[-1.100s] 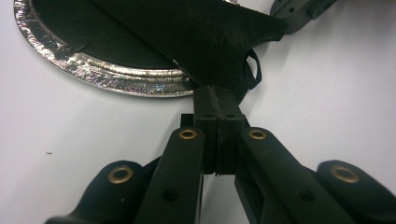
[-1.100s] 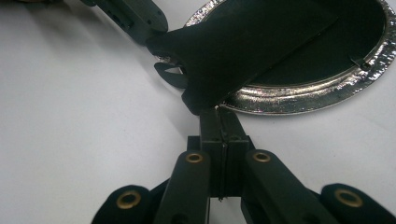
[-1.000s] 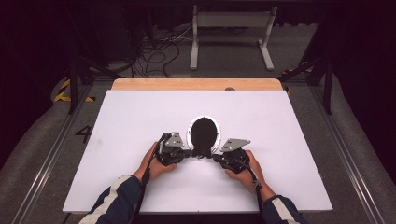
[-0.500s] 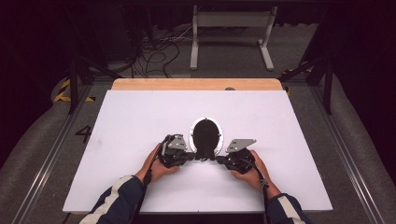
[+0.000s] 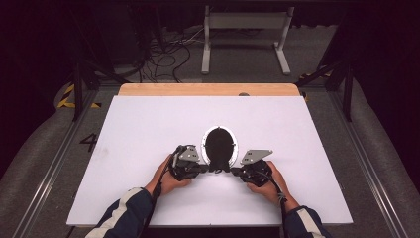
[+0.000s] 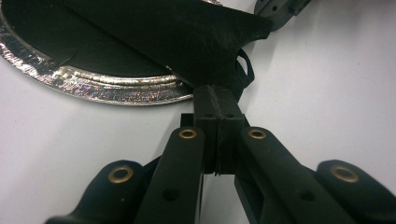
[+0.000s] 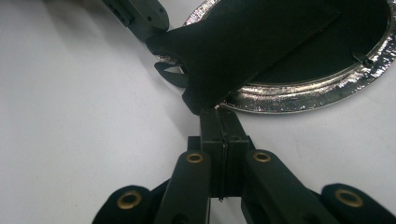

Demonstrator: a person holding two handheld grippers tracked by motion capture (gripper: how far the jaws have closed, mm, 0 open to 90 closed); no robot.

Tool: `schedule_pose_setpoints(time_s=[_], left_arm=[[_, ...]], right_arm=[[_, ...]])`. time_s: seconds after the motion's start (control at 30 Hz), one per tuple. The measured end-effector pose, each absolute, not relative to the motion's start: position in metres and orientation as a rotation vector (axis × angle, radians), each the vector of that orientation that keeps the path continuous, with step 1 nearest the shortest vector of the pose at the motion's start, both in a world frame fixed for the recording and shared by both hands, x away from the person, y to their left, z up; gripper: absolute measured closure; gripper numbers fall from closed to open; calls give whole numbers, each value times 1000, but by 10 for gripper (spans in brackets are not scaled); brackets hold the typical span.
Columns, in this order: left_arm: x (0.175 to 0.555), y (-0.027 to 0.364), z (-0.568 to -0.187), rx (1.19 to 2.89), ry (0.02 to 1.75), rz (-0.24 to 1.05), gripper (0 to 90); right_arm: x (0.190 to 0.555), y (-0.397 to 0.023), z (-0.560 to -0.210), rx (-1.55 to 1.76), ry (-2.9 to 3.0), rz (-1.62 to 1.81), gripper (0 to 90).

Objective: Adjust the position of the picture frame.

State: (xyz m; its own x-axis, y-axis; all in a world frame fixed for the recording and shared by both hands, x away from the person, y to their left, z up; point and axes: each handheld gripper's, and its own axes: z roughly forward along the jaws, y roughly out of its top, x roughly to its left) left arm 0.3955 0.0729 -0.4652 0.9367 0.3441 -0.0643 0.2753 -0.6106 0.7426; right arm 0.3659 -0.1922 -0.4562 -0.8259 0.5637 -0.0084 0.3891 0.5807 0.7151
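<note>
A silver-rimmed oval dish [image 5: 204, 143] lies on the white table, lined and partly covered by a black fabric piece [image 5: 219, 147]. My left gripper [image 5: 207, 168] is at the fabric's near left corner and my right gripper [image 5: 234, 172] at its near right corner. In the left gripper view the jaws [image 6: 218, 99] are pressed together on the fabric's [image 6: 187, 37] edge, beside the shiny rim [image 6: 116, 87]. In the right gripper view the jaws [image 7: 218, 116] likewise pinch the fabric [image 7: 261, 42] in front of the rim [image 7: 303, 97]. A small black loop [image 6: 246, 70] hangs from the fabric.
The white tabletop [image 5: 148, 129] spreads wide on all sides of the dish, with a wooden strip [image 5: 208, 89] along its far edge. Beyond it are floor cables [image 5: 168, 54] and a white metal stand [image 5: 245, 22]. Metal rails run along both sides of the table.
</note>
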Motion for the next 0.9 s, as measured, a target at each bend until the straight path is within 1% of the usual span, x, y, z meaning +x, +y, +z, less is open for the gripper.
schedule_pose_setpoints(time_s=[0.23,0.3,0.37,0.43,0.6,0.67,0.77,0.8,0.83,0.87,0.9], left_arm=[[393,73,-465,2258,429,133,897],[393,73,-463,2266,426,166,871],[390,74,-459,2258,409,170,847],[386,76,-455,2266,388,200,844],[370,98,-443,2232,351,263,797],[365,110,-441,2218,354,257,749],[358,131,-441,2216,381,293,681],[358,131,-441,2216,381,293,655],[356,139,-441,2214,388,298,655],[353,153,-442,2201,428,322,594],[353,153,-442,2201,428,322,545]], right_arm=[[366,-193,-456,795,2577,1084,900],[365,-193,-457,798,2574,1087,900],[365,-192,-456,794,2570,1075,900],[363,-191,-455,798,2564,1053,900],[358,-196,-448,803,2532,1070,872],[356,-197,-445,803,2523,1085,848],[351,-197,-443,810,2517,1087,796],[351,-197,-443,810,2517,1087,796],[350,-196,-443,808,2517,1078,792],[348,-195,-443,800,2517,1070,768],[348,-195,-442,804,2514,1064,758]])
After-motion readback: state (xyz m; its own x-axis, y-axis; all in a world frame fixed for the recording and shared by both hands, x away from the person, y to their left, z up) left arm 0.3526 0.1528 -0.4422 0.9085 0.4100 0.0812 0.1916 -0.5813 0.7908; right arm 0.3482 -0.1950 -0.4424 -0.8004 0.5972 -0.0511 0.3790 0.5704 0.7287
